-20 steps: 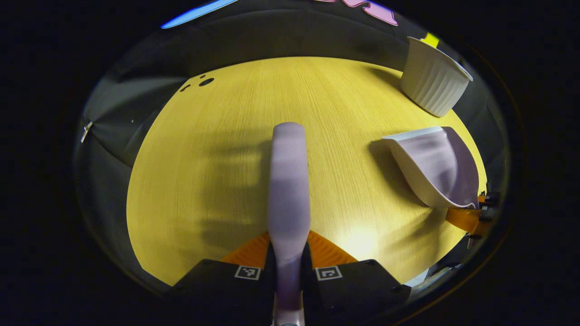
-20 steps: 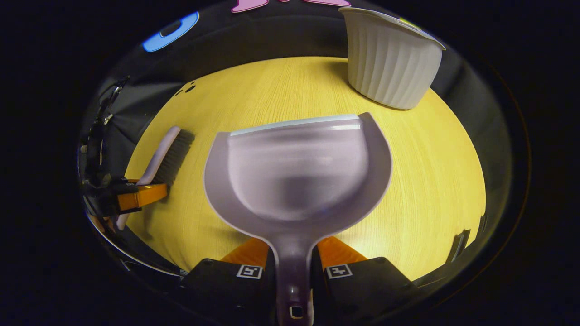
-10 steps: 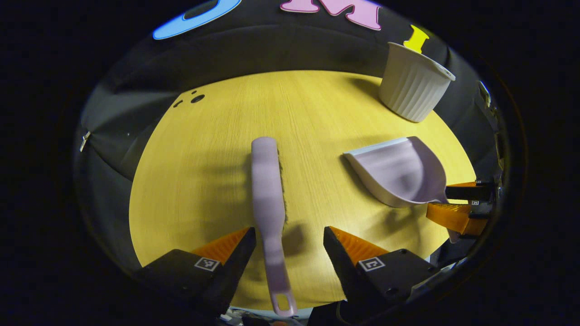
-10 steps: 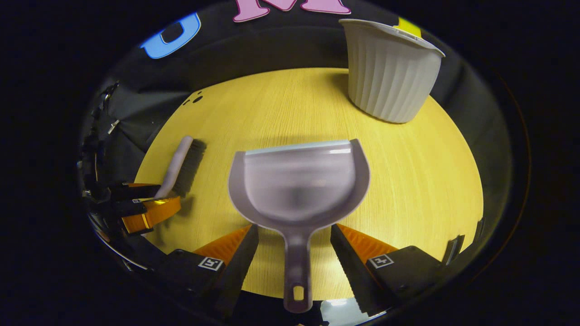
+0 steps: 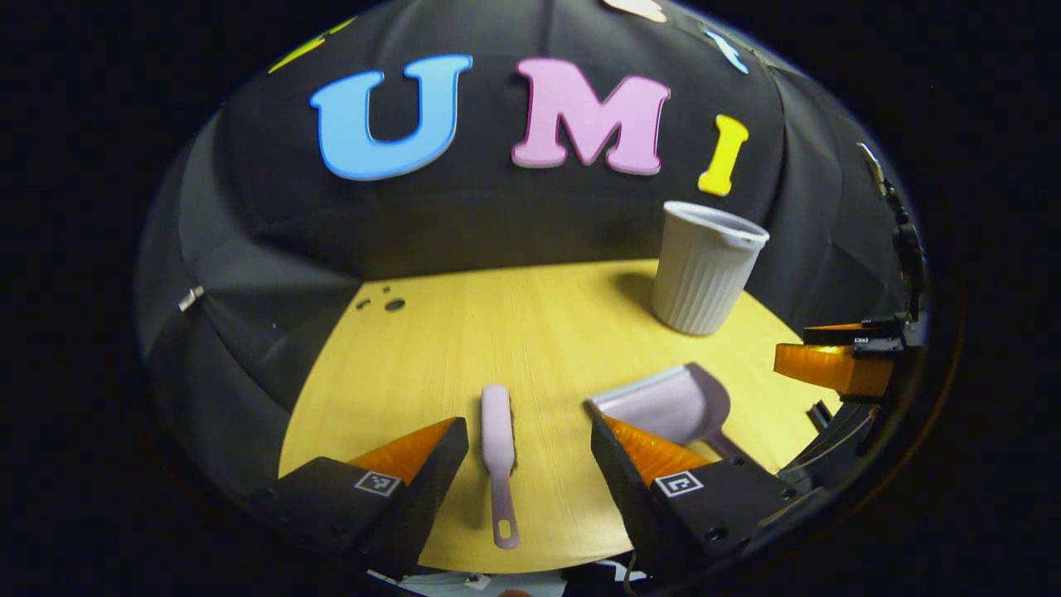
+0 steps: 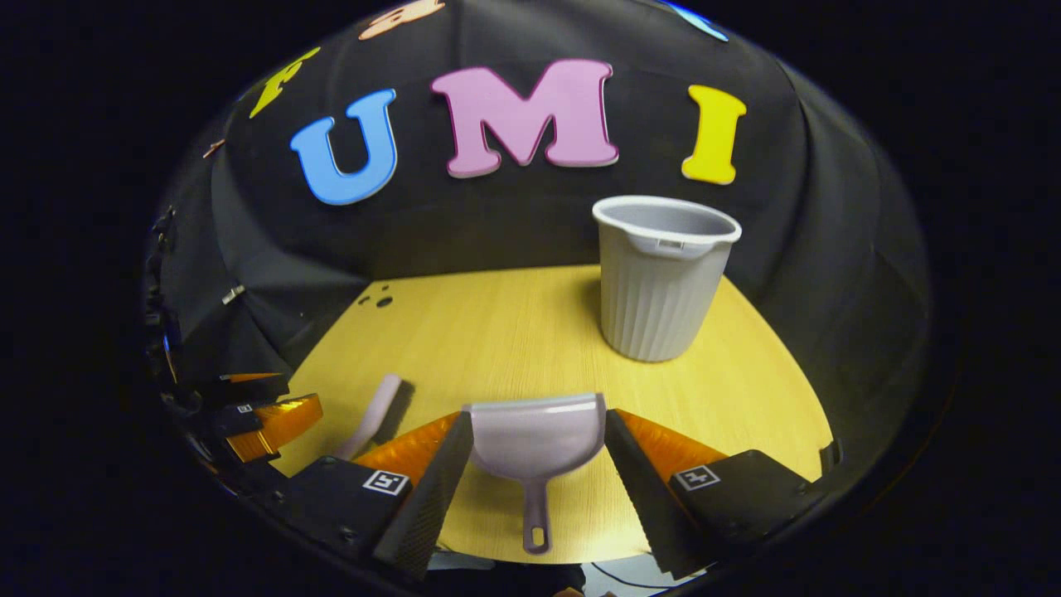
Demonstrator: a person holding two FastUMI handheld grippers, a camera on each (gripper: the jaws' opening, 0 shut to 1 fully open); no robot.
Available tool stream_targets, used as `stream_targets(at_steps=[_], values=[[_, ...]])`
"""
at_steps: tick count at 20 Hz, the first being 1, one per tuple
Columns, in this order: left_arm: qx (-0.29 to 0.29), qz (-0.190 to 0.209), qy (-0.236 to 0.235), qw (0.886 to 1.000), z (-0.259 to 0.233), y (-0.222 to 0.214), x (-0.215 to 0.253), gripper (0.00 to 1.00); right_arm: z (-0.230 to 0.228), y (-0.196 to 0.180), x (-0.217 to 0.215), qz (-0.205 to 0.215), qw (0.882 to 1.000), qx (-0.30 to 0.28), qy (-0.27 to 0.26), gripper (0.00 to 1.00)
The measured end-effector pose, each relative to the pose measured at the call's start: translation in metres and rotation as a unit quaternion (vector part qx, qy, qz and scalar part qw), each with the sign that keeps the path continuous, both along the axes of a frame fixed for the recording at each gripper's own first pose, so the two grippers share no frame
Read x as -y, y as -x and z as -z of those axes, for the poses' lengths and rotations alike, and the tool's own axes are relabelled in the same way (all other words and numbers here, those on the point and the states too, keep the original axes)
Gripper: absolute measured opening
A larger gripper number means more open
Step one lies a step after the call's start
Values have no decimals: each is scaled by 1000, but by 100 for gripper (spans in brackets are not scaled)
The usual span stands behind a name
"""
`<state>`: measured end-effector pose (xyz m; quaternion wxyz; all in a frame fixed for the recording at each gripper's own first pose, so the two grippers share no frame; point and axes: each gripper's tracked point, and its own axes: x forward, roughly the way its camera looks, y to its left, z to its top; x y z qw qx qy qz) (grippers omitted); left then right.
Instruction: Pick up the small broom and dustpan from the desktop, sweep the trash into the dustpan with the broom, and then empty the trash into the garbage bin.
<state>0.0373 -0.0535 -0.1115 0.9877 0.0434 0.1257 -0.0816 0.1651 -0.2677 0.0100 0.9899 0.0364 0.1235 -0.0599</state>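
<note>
On the tabletop (image 5: 530, 332) lie the broom (image 5: 497, 439) and dustpan (image 6: 537, 435), near the bin (image 6: 661, 282); both tools, left (image 5: 526, 452) and right (image 6: 539, 452), hang spread above them.

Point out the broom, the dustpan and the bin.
broom (image 5: 497, 435), left gripper view, on its back.
dustpan (image 6: 535, 435), right gripper view, inside the scoop.
bin (image 6: 659, 307), right gripper view, on its ribbed wall.
</note>
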Motion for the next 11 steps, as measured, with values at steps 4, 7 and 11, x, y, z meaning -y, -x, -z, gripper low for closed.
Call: stream_targets(at_steps=[4,7,11], values=[[93,6,7,996,-61,28,11,95,-76,24,3,18,992,122,23,99],[139,16,4,990,-93,51,20,95,-98,41,8,35,985,160,46,99],[199,21,15,980,-117,69,20,95,-113,71,10,57,977,199,44,99]])
